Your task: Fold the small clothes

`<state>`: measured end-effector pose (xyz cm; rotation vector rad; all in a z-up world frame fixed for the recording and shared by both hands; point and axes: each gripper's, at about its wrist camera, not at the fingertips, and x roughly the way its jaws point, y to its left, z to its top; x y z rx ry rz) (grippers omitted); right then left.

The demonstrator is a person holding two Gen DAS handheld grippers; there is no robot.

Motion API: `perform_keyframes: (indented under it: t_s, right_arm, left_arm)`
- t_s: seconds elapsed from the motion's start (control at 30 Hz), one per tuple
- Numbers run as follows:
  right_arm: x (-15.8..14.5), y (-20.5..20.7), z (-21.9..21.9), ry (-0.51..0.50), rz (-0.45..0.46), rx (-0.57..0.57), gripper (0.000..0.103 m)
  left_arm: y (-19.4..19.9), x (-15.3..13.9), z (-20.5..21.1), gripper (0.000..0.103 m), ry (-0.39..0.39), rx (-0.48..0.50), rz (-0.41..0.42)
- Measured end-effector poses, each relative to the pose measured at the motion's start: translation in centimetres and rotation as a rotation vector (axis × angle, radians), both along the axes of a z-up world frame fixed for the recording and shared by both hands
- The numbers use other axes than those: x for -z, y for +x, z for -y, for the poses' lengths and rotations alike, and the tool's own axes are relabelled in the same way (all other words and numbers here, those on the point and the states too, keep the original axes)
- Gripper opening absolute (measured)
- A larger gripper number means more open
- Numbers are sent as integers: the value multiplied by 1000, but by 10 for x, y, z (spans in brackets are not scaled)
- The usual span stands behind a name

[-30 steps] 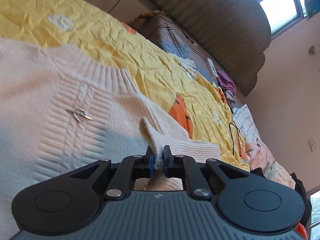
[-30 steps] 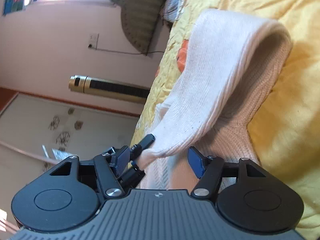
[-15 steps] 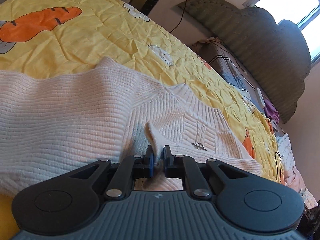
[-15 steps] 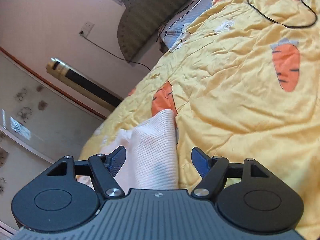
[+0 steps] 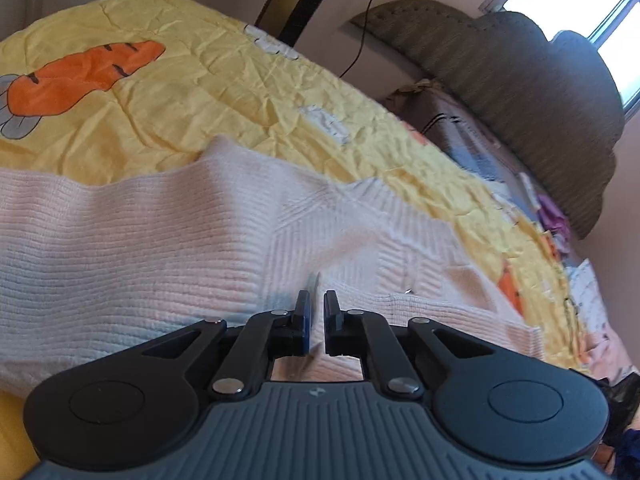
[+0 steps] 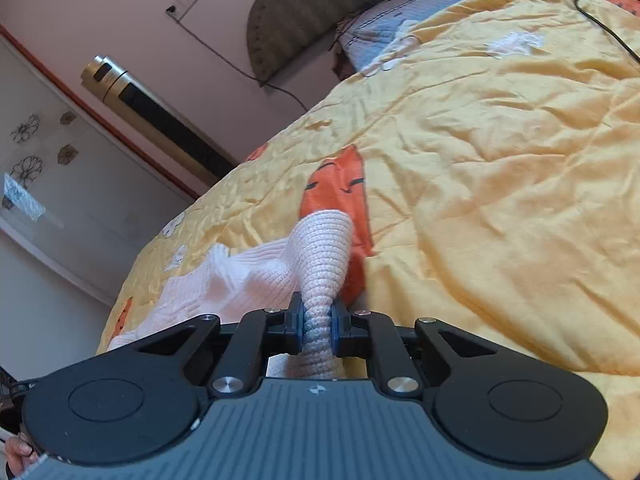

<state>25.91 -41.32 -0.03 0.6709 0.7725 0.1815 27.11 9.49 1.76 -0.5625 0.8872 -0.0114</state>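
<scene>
Your right gripper (image 6: 318,322) has just closed on the pink knit sweater's (image 5: 140,248) cuff; your left gripper (image 5: 316,320) is pinched shut on its fabric. Sweater lies on the yellow quilt (image 6: 500,200). Next: fold the sleeve inward

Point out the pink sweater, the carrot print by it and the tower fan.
pink sweater (image 6: 324,248): right wrist view, bunched ribbed part.
carrot print (image 6: 340,184): right wrist view, orange body.
tower fan (image 6: 160,114): right wrist view, dark grille.
</scene>
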Motion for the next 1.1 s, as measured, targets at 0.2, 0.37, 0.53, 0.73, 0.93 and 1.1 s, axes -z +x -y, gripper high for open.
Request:
perform_keyframes:
  t_s: [0.2,0.37,0.53,0.73,0.93,1.1]
  right_arm:
    - [12,1,-3,-24,-40,37,16]
    - [-13,-16,-9,-44,-9,111,38]
    - [-50,-44,-65,-53,161,-31,53]
    - [-45,-26,-191,-230,131,-346,54]
    - [-24,-5,-269,-308,93,-459,53]
    - [-1,-23,-279,-393,218,-499,61]
  left_arm:
    - [-9,10,-5,6,-47,5,-3]
    - [-65,-17,-41,47,-161,-81,149]
    - [-107,-11,-86,80,-150,-308,145]
    - [-152,5,-142,80,-313,-630,121]
    - [-178,11,-169,80,-370,-707,118]
    - [-186,20,-198,80,-367,-810,113]
